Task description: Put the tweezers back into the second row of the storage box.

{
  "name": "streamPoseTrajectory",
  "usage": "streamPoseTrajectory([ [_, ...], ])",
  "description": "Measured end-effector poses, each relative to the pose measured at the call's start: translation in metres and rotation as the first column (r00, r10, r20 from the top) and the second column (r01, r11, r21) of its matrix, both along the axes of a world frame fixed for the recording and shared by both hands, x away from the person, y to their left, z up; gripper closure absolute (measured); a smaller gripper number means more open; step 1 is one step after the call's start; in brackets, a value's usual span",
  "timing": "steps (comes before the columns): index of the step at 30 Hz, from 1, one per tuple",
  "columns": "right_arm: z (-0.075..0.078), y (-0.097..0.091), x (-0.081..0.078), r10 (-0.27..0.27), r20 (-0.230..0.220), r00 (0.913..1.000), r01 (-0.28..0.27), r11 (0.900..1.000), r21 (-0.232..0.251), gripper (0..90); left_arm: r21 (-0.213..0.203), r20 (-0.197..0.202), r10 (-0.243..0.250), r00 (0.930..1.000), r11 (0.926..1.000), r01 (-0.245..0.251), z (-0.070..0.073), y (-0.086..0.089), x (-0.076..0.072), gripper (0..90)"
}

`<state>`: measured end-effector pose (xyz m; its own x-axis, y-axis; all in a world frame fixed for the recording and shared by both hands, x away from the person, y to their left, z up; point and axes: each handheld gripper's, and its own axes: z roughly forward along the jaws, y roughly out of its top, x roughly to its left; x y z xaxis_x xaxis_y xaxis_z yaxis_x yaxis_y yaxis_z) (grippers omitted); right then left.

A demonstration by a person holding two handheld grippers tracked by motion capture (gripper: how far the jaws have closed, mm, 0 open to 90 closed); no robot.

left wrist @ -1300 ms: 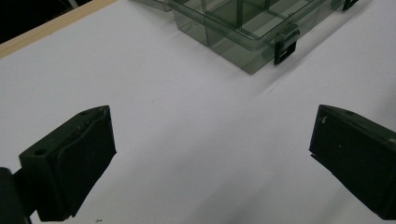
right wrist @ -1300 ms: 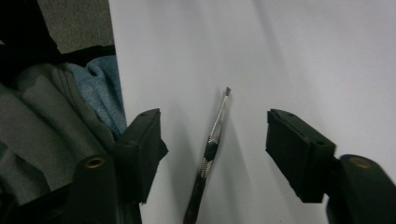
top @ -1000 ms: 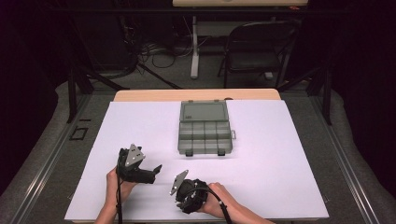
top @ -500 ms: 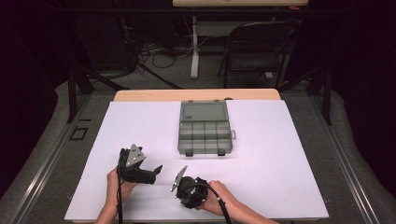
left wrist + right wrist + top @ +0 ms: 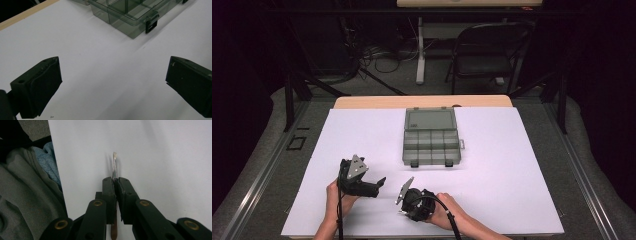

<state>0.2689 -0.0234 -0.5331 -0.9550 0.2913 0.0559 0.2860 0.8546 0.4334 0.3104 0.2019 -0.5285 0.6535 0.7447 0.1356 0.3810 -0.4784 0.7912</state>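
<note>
White-covered surface [image 5: 492, 190], dark room, folding chair [image 5: 484, 52] at upper frame. Thin metal tool [image 5: 114, 166]: lower centre, clamped in right gripper [image 5: 116, 181] fingers that have just closed, long axis pointing up-frame. Left gripper [image 5: 112, 82] fingers apart.

Compartment box [image 5: 431, 136] on table [image 5: 512, 165], far side, grippers nearer.

Right tongs [image 5: 116, 185] just closed onto thin metal tool [image 5: 114, 165]; pads now pressing it.

Bright even overhead light on white table [image 5: 492, 200], dark surroundings, soft shadows, slight close-up blur
</note>
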Motion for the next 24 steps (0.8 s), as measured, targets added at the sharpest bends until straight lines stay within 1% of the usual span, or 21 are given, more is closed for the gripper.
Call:
streamPoseTrajectory([
  [4, 0.005, -0.004, 0.001, -0.015, 0.005, 0.9999, 0.015, 0.9996, 0.025, 85.4, -0.002, -0.003, 0.002, 1.0, 1.0, -0.002, 0.0, 0.002, 0.001, 0.2],
  [6, 0.007, -0.006, 0.003, -0.012, 0.013, 0.9998, 0.012, 0.9995, 0.029, 85.5, -0.003, -0.002, 0.002, 1.0, 1.0, -0.002, 0.0, 0.002, 0.001, 0.2],
  [8, 0.008, -0.007, 0.003, -0.019, 0.012, 0.9997, 0.018, 0.9991, 0.038, 85.5, -0.004, -0.003, 0.002, 1.0, 1.0, -0.002, 0.0, 0.002, 0.001, 0.2],
  [16, 0.014, -0.012, 0.004, -0.028, 0.016, 0.9995, 0.027, 0.998, 0.057, 85.5, -0.002, -0.004, 0.0, 1.0, 1.0, 0.0, 0.0, 0.001, 0.0, 0.2],
  [24, 0.021, -0.021, 0.009, -0.043, 0.036, 0.9984, 0.04, 0.9966, 0.072, 85.6, -0.001, -0.003, -0.004, 1.0, 1.0, 0.004, 0.0, 0.001, 0.0, 0.2],
])
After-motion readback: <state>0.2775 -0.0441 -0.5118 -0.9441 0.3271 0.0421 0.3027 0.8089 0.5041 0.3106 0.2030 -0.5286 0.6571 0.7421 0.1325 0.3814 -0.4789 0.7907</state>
